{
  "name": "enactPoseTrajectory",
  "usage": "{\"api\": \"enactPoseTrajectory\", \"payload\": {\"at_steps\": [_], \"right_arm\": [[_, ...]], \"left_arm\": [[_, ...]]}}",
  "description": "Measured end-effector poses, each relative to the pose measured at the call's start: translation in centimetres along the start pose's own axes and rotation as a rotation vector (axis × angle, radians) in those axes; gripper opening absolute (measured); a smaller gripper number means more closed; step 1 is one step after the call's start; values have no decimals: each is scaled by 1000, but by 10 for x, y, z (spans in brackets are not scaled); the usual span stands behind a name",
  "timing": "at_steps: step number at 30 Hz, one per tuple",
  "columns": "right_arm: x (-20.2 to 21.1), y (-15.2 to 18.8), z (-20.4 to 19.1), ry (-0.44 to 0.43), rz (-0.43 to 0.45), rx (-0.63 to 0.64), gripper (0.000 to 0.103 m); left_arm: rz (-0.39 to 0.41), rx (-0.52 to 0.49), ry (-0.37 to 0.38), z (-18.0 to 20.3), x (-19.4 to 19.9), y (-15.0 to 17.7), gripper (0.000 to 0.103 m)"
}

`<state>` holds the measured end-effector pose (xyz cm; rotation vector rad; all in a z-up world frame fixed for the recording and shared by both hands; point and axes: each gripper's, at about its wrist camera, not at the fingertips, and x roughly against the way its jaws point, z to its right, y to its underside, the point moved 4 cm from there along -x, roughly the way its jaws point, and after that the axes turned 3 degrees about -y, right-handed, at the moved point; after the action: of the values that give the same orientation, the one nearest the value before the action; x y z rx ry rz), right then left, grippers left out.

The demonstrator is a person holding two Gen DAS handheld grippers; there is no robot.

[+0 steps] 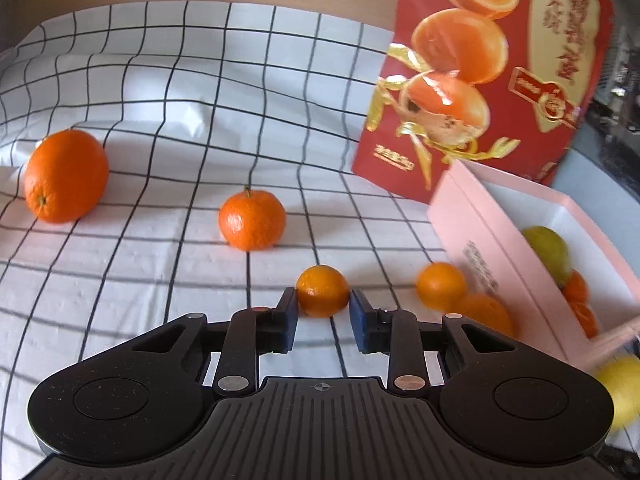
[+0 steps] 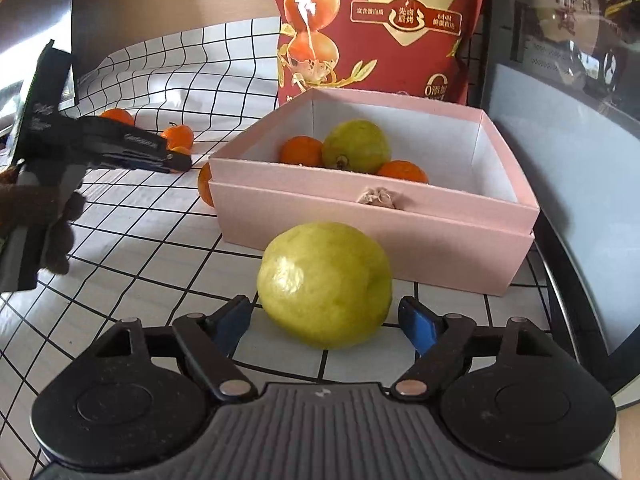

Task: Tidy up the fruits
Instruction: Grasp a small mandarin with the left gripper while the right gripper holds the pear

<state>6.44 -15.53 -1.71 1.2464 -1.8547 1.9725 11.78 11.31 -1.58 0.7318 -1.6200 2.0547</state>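
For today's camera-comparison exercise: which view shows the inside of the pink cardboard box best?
The right wrist view: the pink cardboard box faces the camera, showing a green guava and two mandarins inside. The left wrist view catches the box at its right edge, side-on, its contents partly hidden by its wall.

Left wrist view: low, close over white black-gridded cloth (image 1: 160, 272), facing tilted-down toward red printed bag (image 1: 480, 80), upper right. Right wrist view: low, close, facing open pink cardboard box (image 2: 372, 216) at centre. Shared: box (image 1: 500, 256), bag (image 2: 380, 28), cloth (image 2: 140, 248).
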Motion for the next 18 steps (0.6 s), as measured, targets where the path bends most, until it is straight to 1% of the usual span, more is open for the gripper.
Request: {"api": "enactPoseTrajectory", "payload": {"at_steps": [3, 7, 11, 14, 18], "right_arm": [[-1, 0, 0, -5, -5, -3, 87], [-3, -1, 0, -9, -11, 5, 88], [-4, -1, -1, -6, -19, 12, 91], [-6, -2, 0, -1, -26, 14, 94], [-7, -3, -1, 5, -36, 19, 97]], "left_arm": [[16, 15, 47, 0, 22, 13, 32], [44, 27, 81, 8, 61, 34, 32], [55, -22, 112, 26, 92, 58, 32], [58, -57, 139, 39, 104, 74, 32], [67, -110, 123, 51, 107, 85, 32]]}}
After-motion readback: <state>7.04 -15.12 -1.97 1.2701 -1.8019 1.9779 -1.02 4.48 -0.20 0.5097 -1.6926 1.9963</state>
